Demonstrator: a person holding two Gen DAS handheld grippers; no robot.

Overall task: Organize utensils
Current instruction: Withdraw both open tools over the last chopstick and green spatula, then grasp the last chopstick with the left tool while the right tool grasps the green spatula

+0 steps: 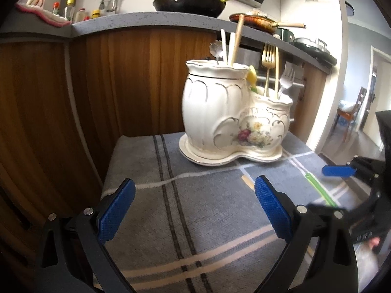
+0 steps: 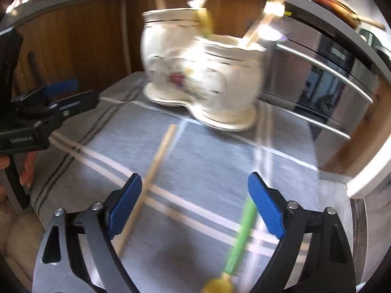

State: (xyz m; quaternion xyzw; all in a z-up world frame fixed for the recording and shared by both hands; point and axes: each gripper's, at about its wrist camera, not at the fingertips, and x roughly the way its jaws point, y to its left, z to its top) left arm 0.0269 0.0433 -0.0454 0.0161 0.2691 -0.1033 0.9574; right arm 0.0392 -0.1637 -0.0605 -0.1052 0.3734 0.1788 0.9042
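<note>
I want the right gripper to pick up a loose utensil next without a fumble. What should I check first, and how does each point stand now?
1. Right gripper open and empty: ok.
2. Wooden chopstick lies flat on the striped cloth, between the fingers' line of reach: ok.
3. Green-handled utensil also loose on the cloth, near the right finger: ok.
4. Left gripper open, off to the side: ok.
5. Ceramic utensil holder upright, apart from both loose utensils: ok.
6. Sharp right wrist view for aiming: not ok, blurred.

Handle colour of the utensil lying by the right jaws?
Bright green handle with a yellow end, clearest in the right wrist view.
</note>
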